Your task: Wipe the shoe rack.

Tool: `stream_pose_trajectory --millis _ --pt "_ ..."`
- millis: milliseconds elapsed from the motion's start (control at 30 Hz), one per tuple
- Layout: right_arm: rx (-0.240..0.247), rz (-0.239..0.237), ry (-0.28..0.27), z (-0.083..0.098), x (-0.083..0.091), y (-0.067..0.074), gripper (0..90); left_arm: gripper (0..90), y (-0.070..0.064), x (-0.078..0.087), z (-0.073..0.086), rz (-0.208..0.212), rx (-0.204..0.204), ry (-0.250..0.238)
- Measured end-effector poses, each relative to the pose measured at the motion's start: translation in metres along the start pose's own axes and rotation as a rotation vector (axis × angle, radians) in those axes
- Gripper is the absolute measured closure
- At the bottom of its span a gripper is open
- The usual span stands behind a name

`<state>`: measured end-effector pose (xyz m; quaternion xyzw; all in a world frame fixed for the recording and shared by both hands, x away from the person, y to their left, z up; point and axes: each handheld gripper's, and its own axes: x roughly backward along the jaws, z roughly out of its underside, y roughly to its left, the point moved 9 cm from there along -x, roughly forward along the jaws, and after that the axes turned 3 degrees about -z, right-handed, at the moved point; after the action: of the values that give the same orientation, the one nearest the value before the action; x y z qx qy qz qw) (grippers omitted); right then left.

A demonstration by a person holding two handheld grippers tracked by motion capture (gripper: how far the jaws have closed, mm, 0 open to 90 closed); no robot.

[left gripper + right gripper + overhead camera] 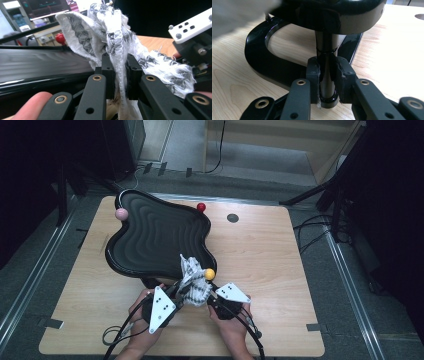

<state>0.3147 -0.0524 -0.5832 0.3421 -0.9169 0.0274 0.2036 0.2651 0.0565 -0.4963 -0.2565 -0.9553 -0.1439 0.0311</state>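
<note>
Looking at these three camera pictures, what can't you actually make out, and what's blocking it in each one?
- High view: both tongs' tips, hidden under the cloth and the grey plates.
- High view: the post that the right tongs clamp, covered by the black tray.
- Left gripper view: the cloth's lower end, cut off by the bottom edge below the left tongs.
- Right gripper view: a blurred grey patch at top left, too close to identify.

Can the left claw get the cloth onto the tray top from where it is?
Probably yes. The left claw is shut on the cloth right at the tray edge, with nothing between them. The right claw grips the post under the tray, off to the side.
</note>
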Motion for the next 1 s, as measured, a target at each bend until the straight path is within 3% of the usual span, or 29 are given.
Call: stream_pose_trajectory --millis 400,733,1000 --pt "0.006 -0.002 0.002 0.0 0.0 0.0 75.2 80.9 0.037 0.03 0.001 -0.063 0.048 -0.02" --pt "0.01 -0.002 0.002 0.0 0.0 0.001 75.2 80.9 0.062 0.054 -0.003 -0.11 0.055 -0.045" --pt "0.014 -0.003 0.002 0.0 0.0 0.001 75.3 80.8 0.091 0.072 -0.009 -0.158 0.119 -0.078"
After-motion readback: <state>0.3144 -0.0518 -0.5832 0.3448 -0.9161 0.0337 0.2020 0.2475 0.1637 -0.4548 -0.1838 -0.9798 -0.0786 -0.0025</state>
